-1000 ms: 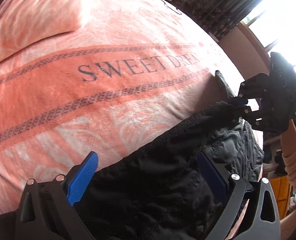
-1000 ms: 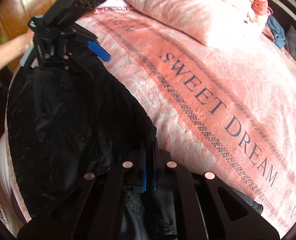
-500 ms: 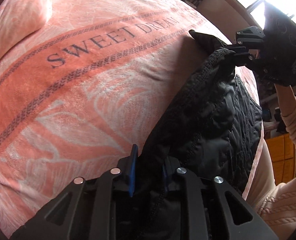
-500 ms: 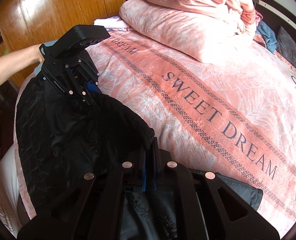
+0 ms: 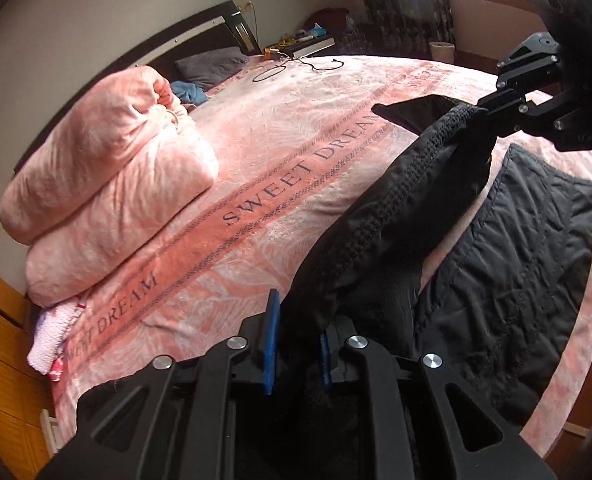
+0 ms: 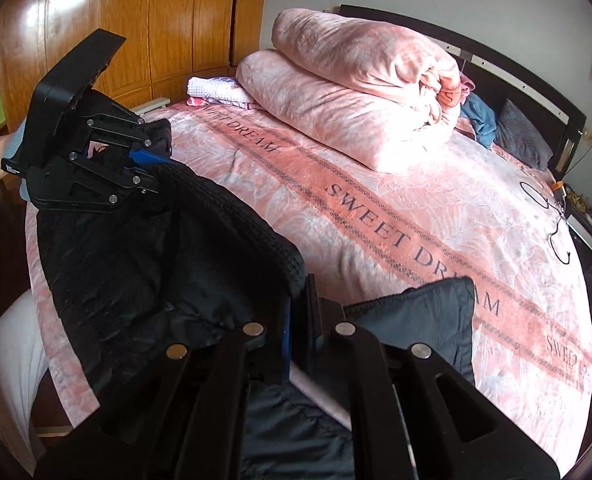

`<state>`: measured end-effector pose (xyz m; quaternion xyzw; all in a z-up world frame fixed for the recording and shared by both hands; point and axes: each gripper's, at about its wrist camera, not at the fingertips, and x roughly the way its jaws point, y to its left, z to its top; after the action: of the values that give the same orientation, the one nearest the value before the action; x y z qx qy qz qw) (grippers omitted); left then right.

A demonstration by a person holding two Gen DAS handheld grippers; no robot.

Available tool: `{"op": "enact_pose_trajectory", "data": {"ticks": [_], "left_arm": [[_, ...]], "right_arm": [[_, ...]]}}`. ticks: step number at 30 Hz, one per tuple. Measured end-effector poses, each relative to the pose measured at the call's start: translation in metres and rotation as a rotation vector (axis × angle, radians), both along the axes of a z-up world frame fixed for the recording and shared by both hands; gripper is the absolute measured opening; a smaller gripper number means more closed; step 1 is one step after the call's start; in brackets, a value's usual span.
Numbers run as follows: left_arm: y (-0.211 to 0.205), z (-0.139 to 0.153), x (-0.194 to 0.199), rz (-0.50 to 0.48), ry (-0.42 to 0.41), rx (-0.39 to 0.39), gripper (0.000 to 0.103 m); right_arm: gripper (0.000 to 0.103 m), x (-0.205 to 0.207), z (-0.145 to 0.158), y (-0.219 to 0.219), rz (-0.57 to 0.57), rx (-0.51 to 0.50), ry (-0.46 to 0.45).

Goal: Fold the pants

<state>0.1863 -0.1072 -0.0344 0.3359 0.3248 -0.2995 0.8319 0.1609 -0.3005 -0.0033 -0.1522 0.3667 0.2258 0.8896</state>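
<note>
Both tongs grip the ribbed waistband of the black quilted pants (image 5: 508,280): left tongs (image 5: 296,344) narrow, its blue pads pinching one end of the band; right tongs (image 6: 300,320) fully closed on the other end. A second earlier the left tongs stood wide over the fabric; it has since clamped, and both have risen, so the waistband now hangs taut between them above the bed (image 5: 256,140) while the legs trail on the pink "SWEET DREAM" blanket (image 6: 396,216). Judged stage: garment secured at two points, ready to be carried over for a fold. Beyond lie a folded pink duvet (image 5: 104,184), a dark headboard (image 6: 496,56) and wooden wardrobe doors (image 6: 156,24).
</note>
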Motion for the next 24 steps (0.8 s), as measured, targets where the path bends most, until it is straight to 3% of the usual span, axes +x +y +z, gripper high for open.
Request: {"op": "enact_pose_trajectory", "data": {"ticks": [3,5,12,20,21,22,23,24], "left_arm": [[0.007,-0.019,-0.055,-0.004,-0.118,0.063,0.016],[0.012,-0.030,-0.082,0.008,-0.124,0.069,0.017],[0.025,-0.076,-0.143,0.105,0.028,0.000,0.020],[0.036,-0.114,-0.161,0.217,0.232,-0.099,0.031],[0.037,-0.116,-0.163,0.218,0.238,-0.104,0.039],[0.039,-0.116,-0.165,0.219,0.247,-0.108,0.055],[0.042,-0.115,-0.167,0.216,0.260,-0.119,0.064],[0.047,-0.110,-0.171,0.206,0.267,-0.146,0.072]], "right_arm": [[0.005,-0.050,-0.018,0.009,-0.015,0.028,0.047],[0.006,-0.077,-0.034,0.015,-0.029,0.030,0.086],[0.008,-0.124,-0.091,0.027,-0.126,0.067,0.238],[0.018,-0.135,-0.111,0.029,-0.162,0.048,0.325],[0.024,-0.137,-0.110,0.029,-0.159,0.049,0.333],[0.039,-0.139,-0.108,0.029,-0.160,0.057,0.344],[0.051,-0.141,-0.106,0.029,-0.154,0.084,0.359],[0.073,-0.144,-0.101,0.028,-0.142,0.122,0.362]]}}
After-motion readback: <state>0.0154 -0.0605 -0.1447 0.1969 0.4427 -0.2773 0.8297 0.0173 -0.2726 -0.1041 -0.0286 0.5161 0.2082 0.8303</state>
